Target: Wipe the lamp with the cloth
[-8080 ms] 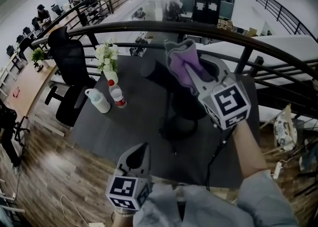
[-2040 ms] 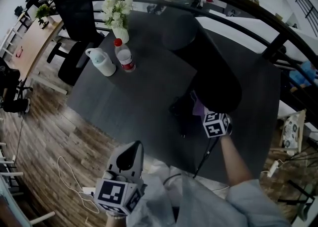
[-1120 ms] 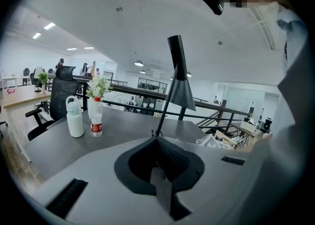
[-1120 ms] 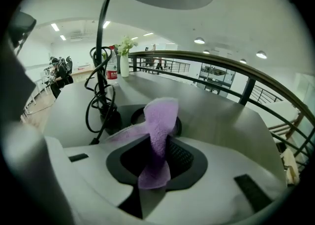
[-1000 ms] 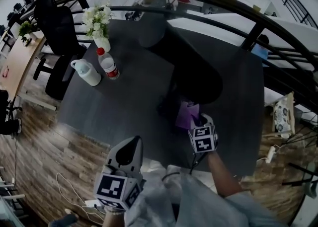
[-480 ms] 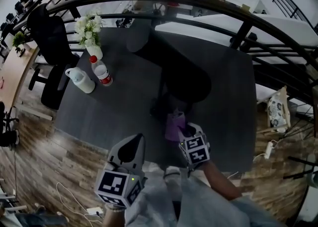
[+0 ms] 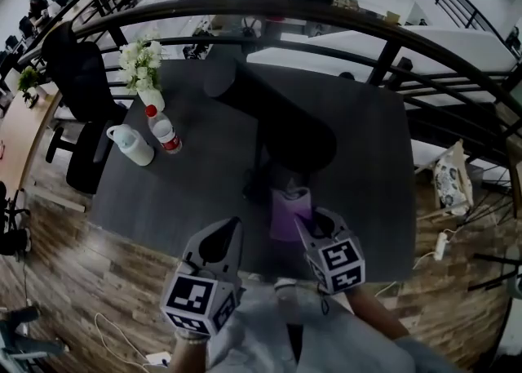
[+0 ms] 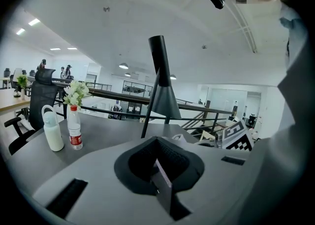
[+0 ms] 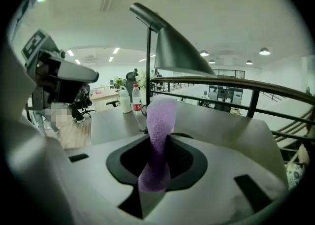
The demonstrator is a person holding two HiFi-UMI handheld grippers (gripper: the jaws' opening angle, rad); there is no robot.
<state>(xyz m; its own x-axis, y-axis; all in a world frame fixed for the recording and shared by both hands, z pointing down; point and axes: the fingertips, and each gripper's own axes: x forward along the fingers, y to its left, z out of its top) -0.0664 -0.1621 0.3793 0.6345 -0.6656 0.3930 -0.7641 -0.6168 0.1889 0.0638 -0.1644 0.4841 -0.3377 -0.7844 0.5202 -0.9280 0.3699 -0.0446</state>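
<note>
Dark table (image 7: 196, 192) | right tool (image 9: 157, 143) clamps cloth (image 9: 161, 115) | cloth lengthwise along jaws

I read bare table (image 7: 371, 179) right of the lamp (image 7: 281, 114) and along the near left: room to pass. Its shade (image 7: 306, 141) hangs over the middle, base (image 7: 258, 192) just beyond the cloth (image 7: 285, 213). Jug (image 7: 130, 145), bottle (image 7: 165, 132) and flowers (image 7: 143, 57) crowd the far-left corner; railing (image 7: 326, 15) closes the back.

The cloth (image 9: 160, 120) is looking soft and nubbly (fleecy fabric), the lamp (image 9: 174, 51) is showing a smooth matt shade, the table (image 7: 188, 175) is reading matt, and the floor (image 7: 73, 273) is showing wood grain.
</note>
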